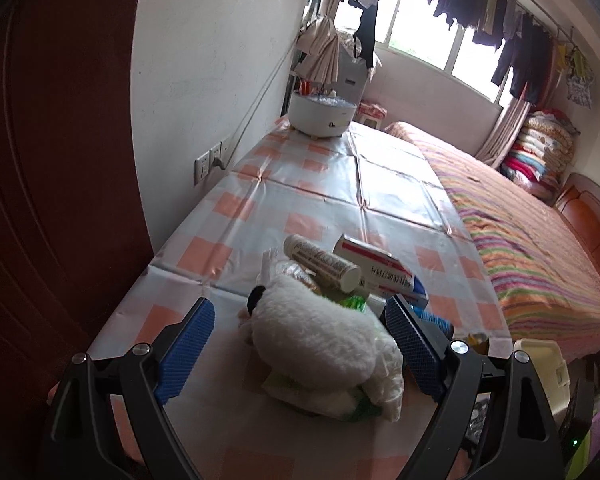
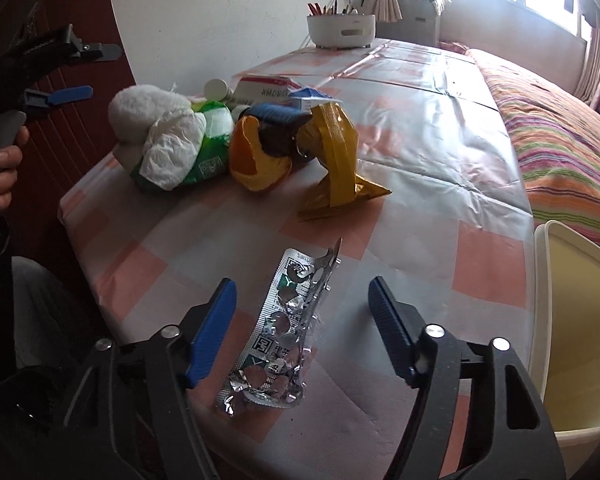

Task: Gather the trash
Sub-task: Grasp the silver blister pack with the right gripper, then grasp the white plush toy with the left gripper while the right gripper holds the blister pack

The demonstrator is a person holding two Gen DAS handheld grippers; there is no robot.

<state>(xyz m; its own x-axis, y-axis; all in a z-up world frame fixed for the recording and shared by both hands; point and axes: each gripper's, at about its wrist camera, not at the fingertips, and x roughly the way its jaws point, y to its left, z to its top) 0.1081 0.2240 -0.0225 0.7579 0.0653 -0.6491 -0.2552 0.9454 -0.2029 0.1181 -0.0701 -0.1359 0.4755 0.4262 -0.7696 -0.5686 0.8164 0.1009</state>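
Note:
A pile of trash lies on the checked table (image 1: 308,188). In the left wrist view my left gripper (image 1: 300,316) is open, its blue pads either side of a white fluffy toy (image 1: 312,332) on a green-white wrapper (image 1: 340,400). Behind it lie a white tube (image 1: 320,262) and a red-white box (image 1: 380,270). In the right wrist view my right gripper (image 2: 302,296) is open around a crumpled silver blister pack (image 2: 284,332). Further off lie a yellow wrapper (image 2: 336,160), an orange peel-like piece (image 2: 256,160), and the toy (image 2: 148,110). The left gripper shows at the left edge (image 2: 60,96).
A cream bin (image 2: 572,340) stands at the table's right edge, also in the left wrist view (image 1: 544,364). A white pot (image 1: 320,114) stands at the table's far end. A striped bed (image 1: 532,248) lies right of the table; a dark red door (image 1: 52,200) is left.

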